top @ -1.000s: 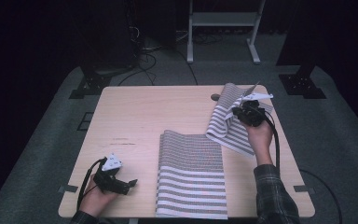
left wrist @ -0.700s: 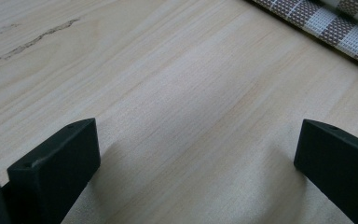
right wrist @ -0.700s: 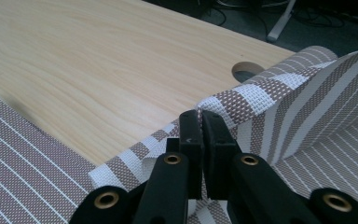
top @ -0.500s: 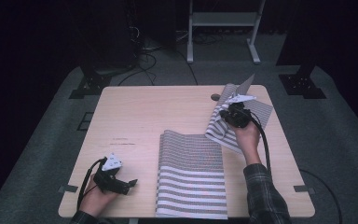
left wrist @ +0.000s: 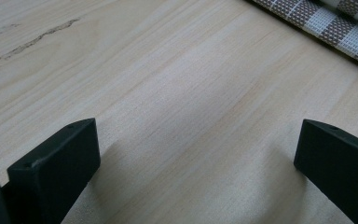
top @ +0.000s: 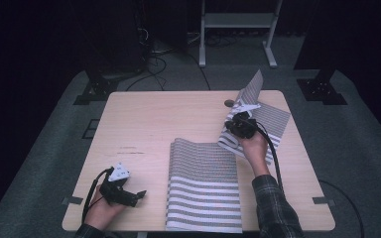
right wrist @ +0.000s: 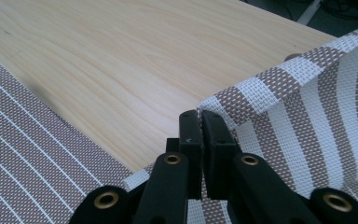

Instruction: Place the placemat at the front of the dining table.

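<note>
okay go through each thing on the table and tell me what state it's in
Striped mat: lies flat, near end hangs over the table edge.
Second striped mat: one edge lifted, partly folded.
Right claw: shut on the second striped mat's edge.
Left claw: open, holding nothing, low over the wood.

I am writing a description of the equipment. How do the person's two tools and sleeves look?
Both are black. The left tool has two blocky matte jaws, a pale three-cornered plate on top and a black cable looping behind. The right tool has slim jaws on linkage arms with brass-coloured rivets, plus a black cable trailing along the forearm. The sleeve is dark plaid.
</note>
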Demonstrator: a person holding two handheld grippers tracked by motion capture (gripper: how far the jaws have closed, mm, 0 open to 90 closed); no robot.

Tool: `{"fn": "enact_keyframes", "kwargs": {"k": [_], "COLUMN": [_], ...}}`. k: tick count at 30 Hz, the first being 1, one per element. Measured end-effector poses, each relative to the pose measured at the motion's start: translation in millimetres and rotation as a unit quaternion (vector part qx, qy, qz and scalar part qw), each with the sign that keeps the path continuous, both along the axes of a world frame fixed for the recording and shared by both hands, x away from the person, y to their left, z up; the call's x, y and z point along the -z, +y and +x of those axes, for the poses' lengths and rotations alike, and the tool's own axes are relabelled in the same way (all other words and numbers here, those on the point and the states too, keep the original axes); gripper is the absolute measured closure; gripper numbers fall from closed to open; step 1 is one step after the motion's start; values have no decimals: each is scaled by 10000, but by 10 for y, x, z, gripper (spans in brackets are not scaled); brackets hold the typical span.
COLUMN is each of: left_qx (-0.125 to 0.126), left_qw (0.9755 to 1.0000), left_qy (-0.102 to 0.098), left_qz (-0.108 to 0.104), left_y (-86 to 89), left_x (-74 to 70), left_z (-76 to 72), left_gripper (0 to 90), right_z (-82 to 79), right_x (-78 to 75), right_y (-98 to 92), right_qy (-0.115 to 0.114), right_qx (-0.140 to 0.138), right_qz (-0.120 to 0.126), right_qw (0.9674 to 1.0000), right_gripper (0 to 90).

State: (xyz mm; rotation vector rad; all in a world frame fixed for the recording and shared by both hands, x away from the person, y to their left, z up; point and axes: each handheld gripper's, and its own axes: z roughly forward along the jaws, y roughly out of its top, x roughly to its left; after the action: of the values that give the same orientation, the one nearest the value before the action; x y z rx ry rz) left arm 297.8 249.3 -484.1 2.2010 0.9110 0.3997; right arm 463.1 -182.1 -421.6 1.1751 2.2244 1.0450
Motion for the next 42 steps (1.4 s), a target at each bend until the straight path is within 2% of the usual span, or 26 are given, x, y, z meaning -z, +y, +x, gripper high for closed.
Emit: {"fn": "enact_keyframes", "kwargs": {"k": [13, 22, 25, 37, 42], "left_qx": [4, 12, 14, 6, 6], "left_qw": [10000, 10000, 10000, 10000, 10000], "left_qy": [10, 6, 6, -1, 0], "left_qz": [11, 7, 9, -6, -9], "left_y": [1, 1, 2, 0, 0], "left_x": [-2, -2, -2, 0, 0], "left_z": [0, 2, 2, 2, 2], "left_gripper": [0, 0, 0, 0, 0], "right_z": [5, 19, 17, 11, 19], "right_x": [73, 76, 66, -43, -61], "right_y": [216, 394, 476, 749, 827], "right_qy": [45, 29, 7, -153, -162], "right_qx": [-199, -417, -494, -757, -827], "right_qz": [-6, -145, -202, -179, -87], "right_qw": [9998, 9990, 9986, 9969, 9964], "right_gripper": [872, 872, 872, 870, 870]}}
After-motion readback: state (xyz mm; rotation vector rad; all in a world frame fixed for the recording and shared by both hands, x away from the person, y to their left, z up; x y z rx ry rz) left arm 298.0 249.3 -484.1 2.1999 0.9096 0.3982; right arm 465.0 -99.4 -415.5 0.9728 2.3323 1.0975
